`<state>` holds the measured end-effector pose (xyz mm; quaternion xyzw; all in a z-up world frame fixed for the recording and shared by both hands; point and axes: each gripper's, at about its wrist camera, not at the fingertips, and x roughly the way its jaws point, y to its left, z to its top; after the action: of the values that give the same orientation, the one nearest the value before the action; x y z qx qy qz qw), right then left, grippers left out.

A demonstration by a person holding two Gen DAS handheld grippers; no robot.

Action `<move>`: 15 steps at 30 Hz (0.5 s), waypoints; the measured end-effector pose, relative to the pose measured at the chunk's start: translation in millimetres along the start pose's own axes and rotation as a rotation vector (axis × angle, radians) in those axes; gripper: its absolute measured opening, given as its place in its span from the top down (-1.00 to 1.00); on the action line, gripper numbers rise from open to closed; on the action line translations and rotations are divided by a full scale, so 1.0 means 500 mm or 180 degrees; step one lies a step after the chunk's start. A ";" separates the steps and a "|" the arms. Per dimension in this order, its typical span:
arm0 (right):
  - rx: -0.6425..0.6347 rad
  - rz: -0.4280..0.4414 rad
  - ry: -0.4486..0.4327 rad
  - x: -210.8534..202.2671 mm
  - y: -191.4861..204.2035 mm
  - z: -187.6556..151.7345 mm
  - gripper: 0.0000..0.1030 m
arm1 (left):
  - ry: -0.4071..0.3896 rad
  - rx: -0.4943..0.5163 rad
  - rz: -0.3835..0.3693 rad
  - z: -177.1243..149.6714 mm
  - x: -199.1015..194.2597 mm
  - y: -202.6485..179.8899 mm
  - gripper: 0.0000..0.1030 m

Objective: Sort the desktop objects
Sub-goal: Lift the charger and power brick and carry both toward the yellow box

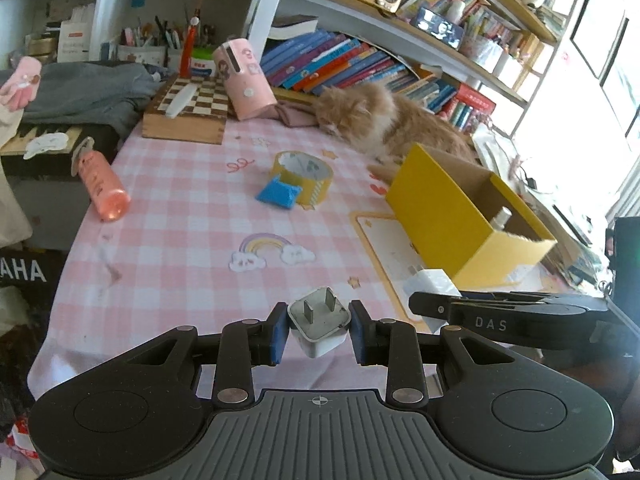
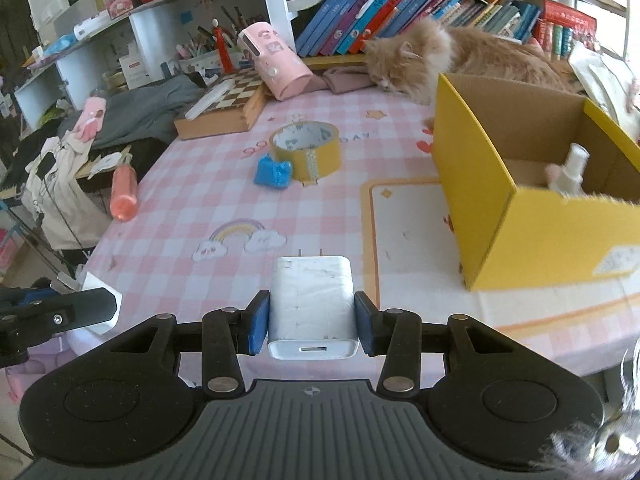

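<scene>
In the left wrist view, the left claw (image 1: 319,330) was clenched on a small white plug (image 1: 319,326), prongs up, above the desk's (image 1: 180,240) near edge. The yellow box (image 1: 460,216) stood toward the right edge, a white bottle (image 1: 502,217) inside it

In the right wrist view, the right claw (image 2: 312,320) gripped a larger white charger (image 2: 312,304) over the near edge. The box (image 2: 516,216), open on top, held the upright white bottle (image 2: 570,176); a tape roll (image 2: 306,152) lay mid-desk
</scene>
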<state>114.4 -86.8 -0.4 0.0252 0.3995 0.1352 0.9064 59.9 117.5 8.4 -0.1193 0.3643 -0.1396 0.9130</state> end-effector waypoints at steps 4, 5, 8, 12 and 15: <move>0.0070 -0.0028 0.0021 -0.025 0.002 -0.032 0.22 | 0.0013 0.0049 -0.0055 -0.016 -0.015 -0.005 0.41; 0.0099 -0.0028 0.0028 -0.031 0.003 -0.040 0.22 | 0.0021 0.0065 -0.0067 -0.020 -0.017 -0.007 0.41; 0.0173 -0.0044 0.0018 -0.049 0.002 -0.059 0.22 | 0.0065 0.0108 -0.0130 -0.032 -0.020 -0.013 0.41; 0.0249 -0.0114 -0.0022 -0.077 0.000 -0.086 0.22 | 0.0124 0.0182 -0.0234 -0.043 -0.019 -0.026 0.41; 0.0314 -0.0180 -0.0021 -0.091 -0.003 -0.105 0.21 | 0.0164 0.0256 -0.0333 -0.048 -0.015 -0.040 0.41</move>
<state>47.1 -103.8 -3.5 0.0590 0.4032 0.0896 0.9088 34.6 98.6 2.6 -0.0977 0.3751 -0.2046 0.8988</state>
